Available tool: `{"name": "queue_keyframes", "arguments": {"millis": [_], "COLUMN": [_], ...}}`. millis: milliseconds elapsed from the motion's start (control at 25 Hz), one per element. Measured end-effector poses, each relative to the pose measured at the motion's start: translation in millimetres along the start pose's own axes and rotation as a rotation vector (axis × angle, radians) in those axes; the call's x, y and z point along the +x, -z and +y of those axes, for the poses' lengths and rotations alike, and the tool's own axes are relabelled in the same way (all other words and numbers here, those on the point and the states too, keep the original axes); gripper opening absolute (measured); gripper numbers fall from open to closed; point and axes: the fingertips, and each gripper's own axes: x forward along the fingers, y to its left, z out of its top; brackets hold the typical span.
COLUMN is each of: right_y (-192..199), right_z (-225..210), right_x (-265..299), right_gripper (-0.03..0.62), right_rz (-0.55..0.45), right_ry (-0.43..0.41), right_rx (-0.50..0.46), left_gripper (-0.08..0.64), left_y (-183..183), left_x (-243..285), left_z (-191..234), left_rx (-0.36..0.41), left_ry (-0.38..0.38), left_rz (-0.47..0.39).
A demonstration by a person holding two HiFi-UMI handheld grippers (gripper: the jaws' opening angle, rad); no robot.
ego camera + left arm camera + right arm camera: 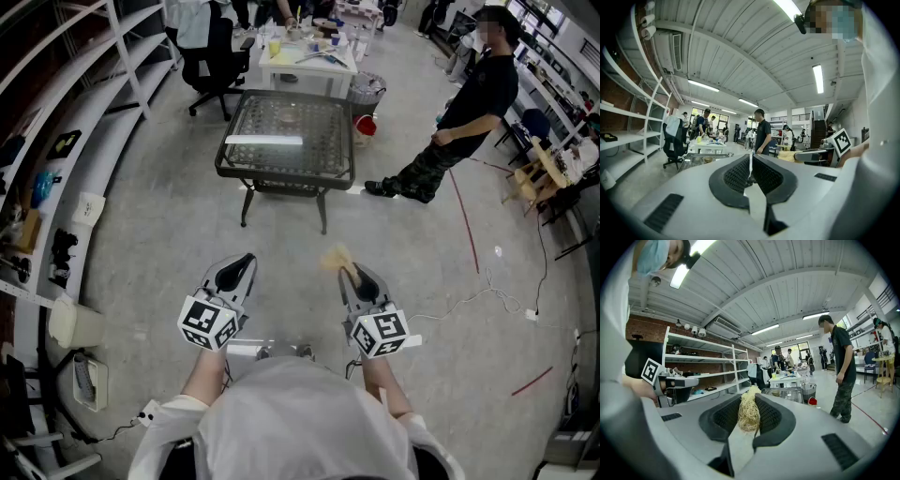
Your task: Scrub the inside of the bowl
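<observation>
My right gripper (354, 272) (749, 401) is shut on a straw-coloured fibrous scrubber (336, 258) (749, 413), whose tuft sticks out past the fingertips. Level with it on the left, my left gripper (246, 258) (750, 164) is shut with nothing between its pads. Both are held in front of my chest, pointing at a low glass-topped table (281, 178) (701, 161) (785, 392) some way ahead across the floor. A small round, bowl-like thing (292, 119) (708, 159) sits on the glass; it is too small to make out well.
A person in dark clothes (469, 112) stands right of the table. White shelving (94, 141) lines the left wall. Behind the glass table are a white table (309, 61), an office chair (211, 56) and a red bucket (366, 125). Cables (487, 295) lie on the floor at right.
</observation>
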Motion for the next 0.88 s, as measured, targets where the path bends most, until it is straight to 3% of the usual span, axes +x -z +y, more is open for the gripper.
{"name": "queue_keyframes", "arguments": {"millis": [880], "right_y": [8], "right_z": [41], "right_x": [23], "right_gripper": [0.100], "right_rz": [-0.038], "right_ry": [0.035], "right_rx": [0.086], "left_gripper": [0.046], "left_y": [18], "left_x": [-31], "left_z": [46], "left_rx": [-0.028], "left_ry": [0.031], "left_rz": [0.017]}}
